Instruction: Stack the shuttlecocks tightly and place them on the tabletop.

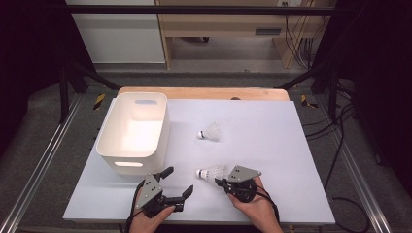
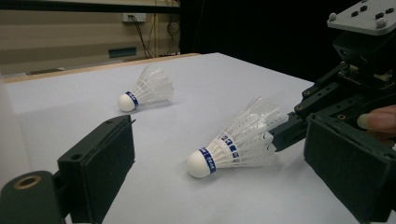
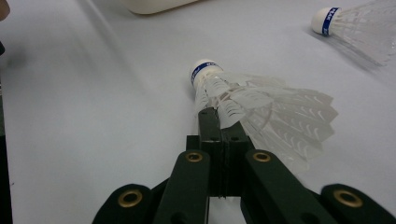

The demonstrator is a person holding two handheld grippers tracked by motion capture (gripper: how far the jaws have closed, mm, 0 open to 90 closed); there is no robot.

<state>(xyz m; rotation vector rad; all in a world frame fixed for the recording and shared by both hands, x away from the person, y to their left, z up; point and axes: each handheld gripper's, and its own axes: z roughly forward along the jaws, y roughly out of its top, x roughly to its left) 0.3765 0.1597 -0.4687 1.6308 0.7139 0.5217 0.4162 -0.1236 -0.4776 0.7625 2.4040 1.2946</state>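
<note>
Right gripper (image 1: 222, 181) — clamped on feather edge of near shuttlecock (image 1: 209, 173), lying on table (image 1: 272, 145) beside it. Left gripper (image 1: 179, 182) — jaws apart, empty. Second shuttlecock (image 1: 210, 132) mid-table; bin (image 1: 133, 132) left. Risk: thin-feather grip slipping or crushing on lift.

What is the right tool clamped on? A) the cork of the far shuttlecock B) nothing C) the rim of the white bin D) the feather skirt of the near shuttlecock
D: the right tool has its jaws closed on the feathers of the near shuttlecock, which lies on the table.
</note>
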